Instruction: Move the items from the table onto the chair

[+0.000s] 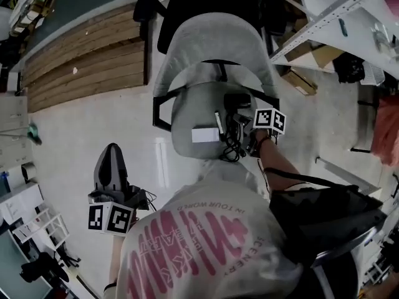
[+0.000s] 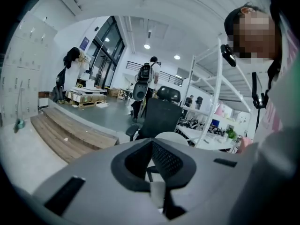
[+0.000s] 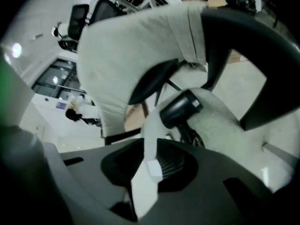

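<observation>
The grey chair (image 1: 190, 108) stands in front of me. On its seat lie a white box (image 1: 205, 134), a marker pen (image 1: 219, 122), a black block (image 1: 237, 101) and a tangle of black cable (image 1: 232, 144). My right gripper (image 1: 248, 129) hangs over the seat's right front, by the cable. In the right gripper view a black cylinder with a cable (image 3: 180, 108) lies on the seat (image 3: 220, 121) just beyond the right gripper (image 3: 145, 172). A pale strip runs between its jaws; I cannot tell what it is. My left gripper (image 1: 112, 153) is low at my left over the floor, shut and empty.
A black office chair (image 1: 199, 5) stands behind the grey one, with a wooden platform (image 1: 87, 55) to its left. White shelving (image 1: 336, 17) fills the upper right. A black bag (image 1: 324, 217) hangs at my right side. Far off, a person with a backpack (image 2: 146, 78) walks.
</observation>
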The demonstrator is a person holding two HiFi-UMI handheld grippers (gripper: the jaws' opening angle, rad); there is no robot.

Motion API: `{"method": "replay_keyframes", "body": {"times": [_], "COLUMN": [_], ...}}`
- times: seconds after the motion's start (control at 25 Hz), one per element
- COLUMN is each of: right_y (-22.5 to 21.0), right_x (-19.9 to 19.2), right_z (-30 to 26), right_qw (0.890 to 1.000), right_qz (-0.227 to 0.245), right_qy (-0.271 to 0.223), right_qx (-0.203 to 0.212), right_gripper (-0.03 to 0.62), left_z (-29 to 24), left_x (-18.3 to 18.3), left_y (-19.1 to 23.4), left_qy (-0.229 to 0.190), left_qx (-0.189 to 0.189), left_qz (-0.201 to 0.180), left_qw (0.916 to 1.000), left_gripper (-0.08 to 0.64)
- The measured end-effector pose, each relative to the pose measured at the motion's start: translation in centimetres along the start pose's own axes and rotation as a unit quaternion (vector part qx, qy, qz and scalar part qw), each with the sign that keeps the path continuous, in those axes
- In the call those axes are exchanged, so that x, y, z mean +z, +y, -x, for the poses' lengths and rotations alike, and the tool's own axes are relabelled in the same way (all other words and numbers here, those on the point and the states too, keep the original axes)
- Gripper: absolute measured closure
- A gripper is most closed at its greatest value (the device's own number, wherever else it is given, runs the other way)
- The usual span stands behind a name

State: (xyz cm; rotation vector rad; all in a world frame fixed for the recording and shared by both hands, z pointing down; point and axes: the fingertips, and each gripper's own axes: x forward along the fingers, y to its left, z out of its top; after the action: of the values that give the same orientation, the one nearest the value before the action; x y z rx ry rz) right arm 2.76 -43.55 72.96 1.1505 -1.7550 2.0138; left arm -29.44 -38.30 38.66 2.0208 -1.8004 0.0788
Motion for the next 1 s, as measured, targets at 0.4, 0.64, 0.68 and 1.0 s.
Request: {"method": "replay_keyframes", "body": {"times": [0.4,0.64,0.68,1.0], "right_y": [21.9,26.7,27.1,26.6], "right_x": [-0.8,-10.3,-12.3,-25.1], "right_z": [20.6,31.3,32.8,39.6], "right_qw": [0.891,0.832,0.824,0.797], "right_qz": [0.132,0.204,0.218,0.293], "right_qy": [-0.267,-0.356,-0.364,-0.408], "right_qx": [0.344,0.372,0.375,0.335], "right_gripper": [0.577,0.575,0.575,0.575], "left_z": [8.0,16.1,17.6,27.1], "left_x": [0.2,-1.1,-1.3,-4.1], "left_y": [-2.8,-5.1,-5.6,-8.7], "left_qy": [-0.08,-0.105,-0.111,-0.096], "left_qx": [-0.143,-0.22,-0.233,-0.296], "left_qz": [-0.011,-0.028,-0.033,-0.07], "left_qw": [0.9864,0.9693,0.9655,0.9478], "left_gripper": [0.551,0.551,0.551,0.551]}}
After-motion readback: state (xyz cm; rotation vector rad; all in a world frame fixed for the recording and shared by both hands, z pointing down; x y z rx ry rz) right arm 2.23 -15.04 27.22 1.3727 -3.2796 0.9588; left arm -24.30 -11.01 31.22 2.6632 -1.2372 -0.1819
